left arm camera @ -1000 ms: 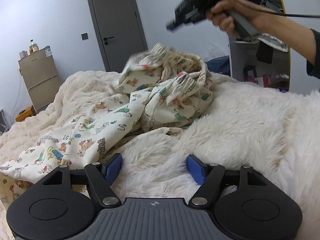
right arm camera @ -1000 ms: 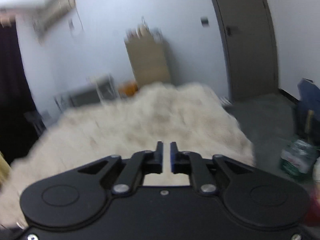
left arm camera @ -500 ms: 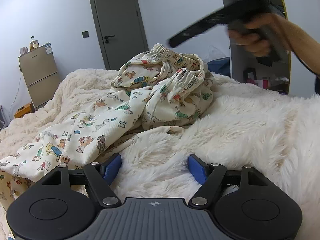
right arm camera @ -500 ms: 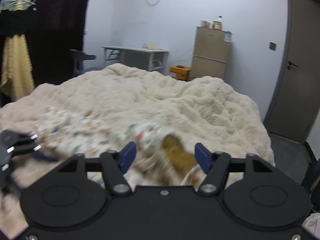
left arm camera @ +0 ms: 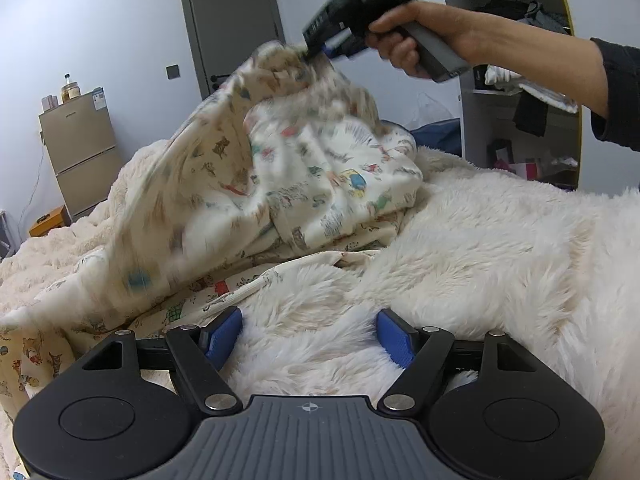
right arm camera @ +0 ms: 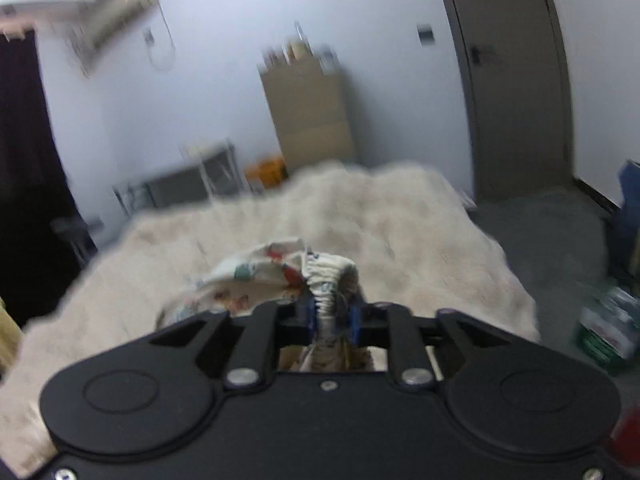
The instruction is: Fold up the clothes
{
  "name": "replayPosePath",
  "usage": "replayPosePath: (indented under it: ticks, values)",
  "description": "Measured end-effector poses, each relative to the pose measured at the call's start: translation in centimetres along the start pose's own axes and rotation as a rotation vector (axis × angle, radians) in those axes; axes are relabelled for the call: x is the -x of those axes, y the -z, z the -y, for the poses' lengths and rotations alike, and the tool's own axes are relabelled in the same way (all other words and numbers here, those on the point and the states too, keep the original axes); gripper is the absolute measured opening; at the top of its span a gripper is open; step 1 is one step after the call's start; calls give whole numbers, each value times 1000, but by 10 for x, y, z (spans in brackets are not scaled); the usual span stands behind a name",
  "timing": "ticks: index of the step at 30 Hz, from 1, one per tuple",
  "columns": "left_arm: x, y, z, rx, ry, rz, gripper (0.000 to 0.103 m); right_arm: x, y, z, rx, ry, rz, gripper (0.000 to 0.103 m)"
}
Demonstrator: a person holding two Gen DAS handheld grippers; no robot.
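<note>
A cream garment with a cartoon print [left arm camera: 288,176] lies crumpled on a fluffy white blanket [left arm camera: 500,248]. My right gripper [right arm camera: 331,314] is shut on the garment's ribbed waistband [right arm camera: 326,280] and holds it lifted above the bed; it also shows in the left wrist view [left arm camera: 320,46] at the top of the raised cloth. My left gripper [left arm camera: 310,334] is open and empty, low over the blanket just in front of the garment's near edge. The lifted cloth is blurred.
A grey door [left arm camera: 228,20] and a small beige fridge [left arm camera: 80,152] stand behind the bed. A shelf unit with clothes [left arm camera: 520,80] is at the right. A desk [right arm camera: 192,180] and floor clutter [right arm camera: 608,324] show in the right wrist view.
My right gripper came down open onto the garment, shut on its waistband and lifted it up. My left gripper stayed open in place.
</note>
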State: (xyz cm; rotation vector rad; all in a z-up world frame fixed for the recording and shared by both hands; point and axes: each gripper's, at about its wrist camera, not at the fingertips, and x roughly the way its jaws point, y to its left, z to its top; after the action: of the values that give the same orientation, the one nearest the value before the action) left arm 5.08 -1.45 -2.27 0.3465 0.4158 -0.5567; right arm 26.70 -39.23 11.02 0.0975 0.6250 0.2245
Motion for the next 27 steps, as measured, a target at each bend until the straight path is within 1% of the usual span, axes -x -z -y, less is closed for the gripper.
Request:
replayPosePath:
  ticks: [1, 2, 3, 4, 5, 7, 9, 11, 13, 14, 16, 17, 19, 21, 22, 23, 24, 25, 26, 27]
  values:
    - [1, 0, 0, -1, -3, 2, 69, -2, 5, -2, 25, 26, -34, 37]
    - [1, -1, 0, -1, -5, 4, 70, 1, 12, -4, 58, 60, -46, 37]
    - [2, -2, -1, 1, -4, 4, 70, 11, 20, -7, 98, 74, -20, 39]
    - [3, -2, -3, 5, -3, 4, 70, 24, 25, -10, 134, 58, 7, 48]
    - [4, -4, -6, 17, 1, 5, 71, 34, 29, -16, 161, 17, 12, 52]
    - [7, -6, -15, 52, 13, 1, 71, 50, 36, -31, 209, -78, 11, 53]
    - [10, -8, -24, 87, 24, -3, 71, 63, 40, -44, 252, -137, -3, 56]
    - [17, -9, -36, 114, 6, 2, 71, 66, 45, -66, 281, -170, -21, 58]
    - [26, -10, -51, 126, -46, 9, 71, 66, 52, -88, 297, -206, -39, 59]
    - [35, -10, -65, 127, -114, 21, 71, 62, 56, -101, 291, -220, -53, 59]
    - [45, -10, -78, 114, -175, 30, 71, 51, 65, -126, 270, -244, -87, 59]
    - [51, -11, -87, 92, -207, 35, 71, 42, 69, -134, 262, -234, -107, 59]
    - [50, -13, -99, 4, -233, 12, 73, 21, 81, -153, 252, -202, -153, 59]
    - [34, -15, -104, -63, -255, -29, 72, 1, 92, -171, 301, -122, -158, 57]
    - [29, -15, -106, -75, -244, -47, 67, -3, 95, -174, 309, -108, -160, 46]
    - [12, -14, -110, -99, -202, -98, 41, -5, 96, -175, 303, -110, -158, 26]
    - [-2, -14, -114, -120, -164, -143, 12, -2, 95, -171, 292, -123, -147, 16]
    - [-7, -14, -116, -123, -150, -159, 3, 7, 93, -164, 278, -138, -131, 1]
    - [-17, -18, -123, -128, -133, -183, 3, 16, 92, -155, 263, -155, -115, 0]
    - [-17, -30, -133, -105, -151, -166, 3, 35, 88, -141, 240, -177, -68, 0]
